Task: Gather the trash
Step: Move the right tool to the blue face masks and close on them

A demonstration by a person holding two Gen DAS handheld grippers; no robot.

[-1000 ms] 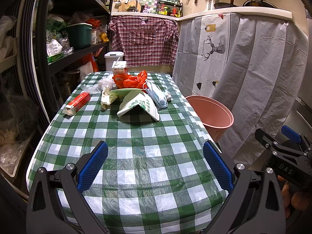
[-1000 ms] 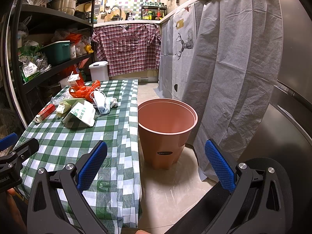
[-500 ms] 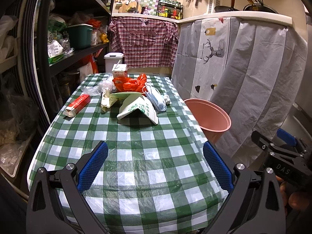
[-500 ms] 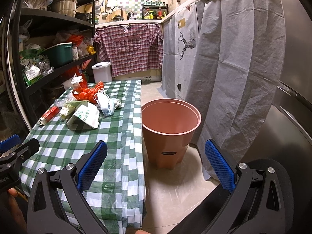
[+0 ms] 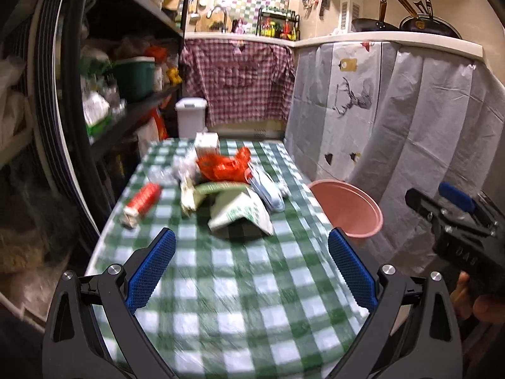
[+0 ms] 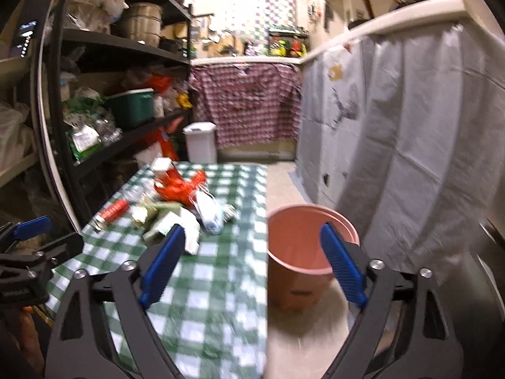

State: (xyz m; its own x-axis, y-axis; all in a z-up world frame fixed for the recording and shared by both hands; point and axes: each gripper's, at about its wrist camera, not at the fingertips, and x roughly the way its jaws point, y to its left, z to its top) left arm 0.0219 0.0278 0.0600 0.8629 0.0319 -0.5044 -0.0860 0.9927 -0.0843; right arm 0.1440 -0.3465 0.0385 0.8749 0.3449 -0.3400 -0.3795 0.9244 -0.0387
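Note:
A heap of trash lies at the far end of the green checked table (image 5: 227, 271): a red plastic bag (image 5: 222, 165), a white and green paper bag (image 5: 244, 211), blue face masks (image 5: 266, 189), a red box (image 5: 142, 202) and a small carton (image 5: 206, 142). The heap also shows in the right wrist view (image 6: 183, 199). A pink bin (image 5: 347, 208) (image 6: 303, 255) stands on the floor right of the table. My left gripper (image 5: 249, 271) is open and empty over the table's near end. My right gripper (image 6: 252, 265) is open and empty, between table edge and bin.
Dark shelves (image 5: 126, 63) packed with goods line the left side. A grey curtain (image 5: 394, 120) hangs along the counter on the right. A white lidded bin (image 5: 191, 120) and a hanging plaid shirt (image 5: 236, 79) are beyond the table. The floor (image 6: 303, 341) runs beside the table.
Both grippers have lifted and moved forward toward the trash heap; the views are now motion-blurred. Both stay open and empty.

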